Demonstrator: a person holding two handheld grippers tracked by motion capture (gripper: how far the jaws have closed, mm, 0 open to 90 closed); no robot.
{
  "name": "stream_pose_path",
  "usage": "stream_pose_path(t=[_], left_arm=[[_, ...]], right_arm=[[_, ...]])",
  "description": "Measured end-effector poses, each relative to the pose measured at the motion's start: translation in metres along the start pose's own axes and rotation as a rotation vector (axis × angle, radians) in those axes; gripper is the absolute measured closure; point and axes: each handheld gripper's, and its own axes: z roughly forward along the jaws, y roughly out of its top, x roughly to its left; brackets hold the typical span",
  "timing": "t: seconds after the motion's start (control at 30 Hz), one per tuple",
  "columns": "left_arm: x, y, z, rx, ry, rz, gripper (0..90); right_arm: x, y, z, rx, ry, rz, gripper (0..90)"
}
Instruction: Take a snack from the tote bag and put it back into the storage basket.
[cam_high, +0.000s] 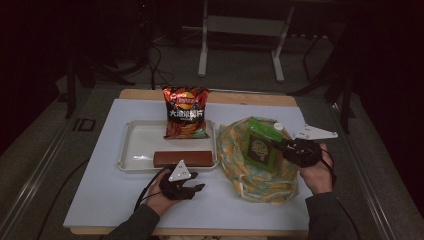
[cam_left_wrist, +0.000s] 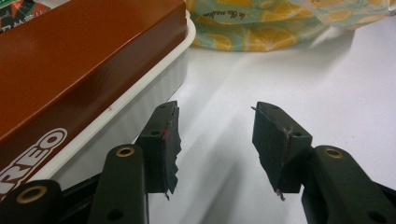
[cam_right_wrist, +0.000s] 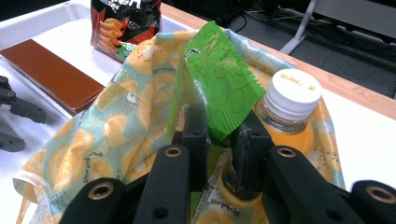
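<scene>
1. Table (cam_high: 100, 200): white-topped, with a wooden edge at the far side; it carried everything below.
2. Fabric bag (cam_high: 235, 165): orange-slice print, slumped on the table's right half, mouth open toward the right gripper. A bottle (cam_right_wrist: 292, 100) of orange liquid with a white cap stood inside it.
3. White tray (cam_high: 135, 145): lay left of the bag, just beside it.
4. Chip bag (cam_high: 185, 111): red and black, stood upright at the tray's far edge.
5. Brown Oreo box (cam_high: 182, 158): lay flat along the tray's near edge, untouched.
6. Green snack packet (cam_high: 262, 145): stood tilted in the bag's mouth, beside the bottle; its lower edge was pinched by the right gripper.
7. Right gripper (cam_right_wrist: 219, 135): jaws closed on the green snack packet, at the bag's right side.
8. Left gripper (cam_left_wrist: 215, 140): rested on the table just in front of the tray, jaws about half open with nothing between them, close beside the Oreo box.

Progress, as judged: packing looked partly done. The bottle was in and the green packet going in or nearly seated; the chip bag and Oreo box probably remained to be moved from the tray.
</scene>
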Motion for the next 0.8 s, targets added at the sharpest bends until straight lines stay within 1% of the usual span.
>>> stream_pose_path(t=[0.1, 0.27, 0.37, 0.5, 0.63, 0.73, 0.8], left_arm=[[0.0, 0.0, 0.002, 0.011, -0.008, 0.007, 49.9], [0.001, -0.001, 0.001, 0.003, -0.014, -0.005, 49.9], [0.0, -0.001, 0.001, 0.002, -0.013, 0.001, 49.9], [0.001, -0.001, 0.001, -0.004, -0.013, -0.007, 49.9], [0.0, -0.001, 0.001, -0.003, -0.013, -0.005, 49.9], [0.001, -0.001, 0.001, -0.005, -0.014, -0.013, 49.8], [0.001, -0.001, 0.001, -0.005, -0.012, -0.011, 49.8]], right_arm=[[-0.001, 0.001, -0.002, 0.003, -0.003, -0.005, 77.2], [-0.002, 0.003, -0.003, 0.011, -0.012, -0.006, 77.2], [-0.002, 0.005, -0.005, 0.005, -0.008, 0.002, 77.2], [-0.003, 0.008, -0.007, 0.003, -0.008, -0.001, 77.2], [-0.004, 0.012, -0.011, -0.002, -0.004, 0.004, 77.3], [-0.005, 0.014, -0.014, -0.011, 0.005, 0.006, 77.3], [-0.005, 0.015, -0.015, -0.011, 0.007, 0.003, 77.3]])
